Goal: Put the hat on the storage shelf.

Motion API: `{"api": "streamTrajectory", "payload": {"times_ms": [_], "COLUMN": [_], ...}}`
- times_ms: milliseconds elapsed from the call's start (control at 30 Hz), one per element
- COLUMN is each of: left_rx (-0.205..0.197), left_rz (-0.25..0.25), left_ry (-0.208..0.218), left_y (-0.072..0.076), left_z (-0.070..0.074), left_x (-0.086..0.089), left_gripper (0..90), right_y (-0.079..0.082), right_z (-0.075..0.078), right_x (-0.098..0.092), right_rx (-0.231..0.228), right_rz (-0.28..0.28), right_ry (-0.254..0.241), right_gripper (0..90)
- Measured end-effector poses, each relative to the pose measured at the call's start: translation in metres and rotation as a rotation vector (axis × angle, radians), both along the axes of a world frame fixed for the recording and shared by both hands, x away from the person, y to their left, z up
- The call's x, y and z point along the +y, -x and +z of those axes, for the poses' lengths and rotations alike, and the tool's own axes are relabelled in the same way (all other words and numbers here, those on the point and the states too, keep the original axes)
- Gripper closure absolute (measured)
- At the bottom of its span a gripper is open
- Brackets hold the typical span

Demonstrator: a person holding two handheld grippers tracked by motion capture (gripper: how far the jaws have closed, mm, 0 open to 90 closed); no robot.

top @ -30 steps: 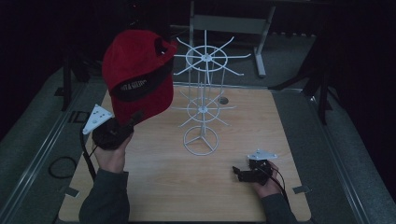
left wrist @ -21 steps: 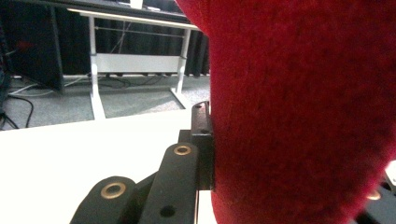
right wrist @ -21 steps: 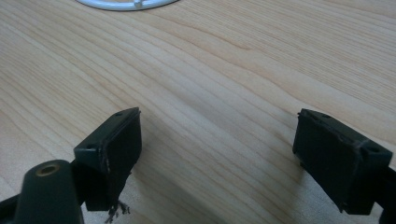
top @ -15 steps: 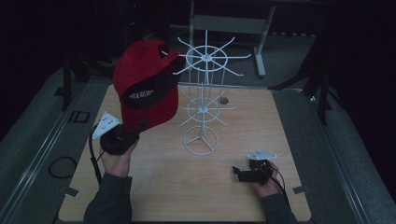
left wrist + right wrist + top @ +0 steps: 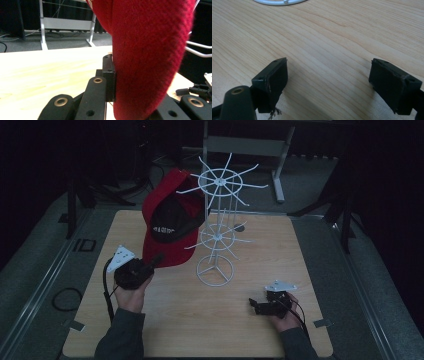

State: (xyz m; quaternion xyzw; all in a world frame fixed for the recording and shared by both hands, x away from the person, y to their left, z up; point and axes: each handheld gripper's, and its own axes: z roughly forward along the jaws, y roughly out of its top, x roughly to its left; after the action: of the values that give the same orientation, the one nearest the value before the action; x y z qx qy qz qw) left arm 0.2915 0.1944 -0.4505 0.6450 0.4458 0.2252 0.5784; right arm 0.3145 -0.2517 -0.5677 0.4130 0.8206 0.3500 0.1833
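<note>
A red cap (image 5: 170, 227) with a dark inner lining hangs tilted over the left half of the wooden table (image 5: 320, 260). My left gripper (image 5: 155, 260) is shut on its lower edge; the left gripper view shows the red fabric (image 5: 150, 57) pinched against one black jaw. The cap's crown lies against the left arms of the white wire rack (image 5: 218, 220); whether it hangs on an arm I cannot tell. My right gripper (image 5: 252, 305) rests low on the table at the front right. It stands open (image 5: 328, 82) over bare wood.
The rack's round base (image 5: 215, 270) stands mid-table, and its rim (image 5: 277, 2) lies just ahead of the right gripper. A grey metal stand (image 5: 245, 145) is behind the table. A cable loop (image 5: 65, 297) lies on the floor at left.
My left hand has come down and shifted right with the cap, bringing the crown against the rack's upper arms. The right hand has stayed put.
</note>
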Motion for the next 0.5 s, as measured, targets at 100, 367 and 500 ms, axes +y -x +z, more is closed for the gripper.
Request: {"api": "streamTrajectory", "payload": {"times_ms": [100, 367, 500], "left_rx": [0.011, 0.022, 0.028], "left_rz": [-0.007, -0.023, -0.023], "left_ry": [0.0, -0.015, -0.007], "left_y": [-0.001, 0.0, -0.001], "left_z": [-0.005, -0.01, -0.013], "left_x": [-0.002, -0.004, -0.003], "left_gripper": [84.0, 80.4, 67.7], "right_y": [0.0, 0.0, 0.0], "right_z": [0.0, 0.0, 0.0], "right_x": [0.0, 0.0, 0.0], "right_rx": [0.0, -0.001, -0.001], "right_rz": [0.001, 0.003, 0.002], "right_ry": [0.002, 0.003, 0.002], "right_gripper": [15.3, 15.3, 15.3]}}
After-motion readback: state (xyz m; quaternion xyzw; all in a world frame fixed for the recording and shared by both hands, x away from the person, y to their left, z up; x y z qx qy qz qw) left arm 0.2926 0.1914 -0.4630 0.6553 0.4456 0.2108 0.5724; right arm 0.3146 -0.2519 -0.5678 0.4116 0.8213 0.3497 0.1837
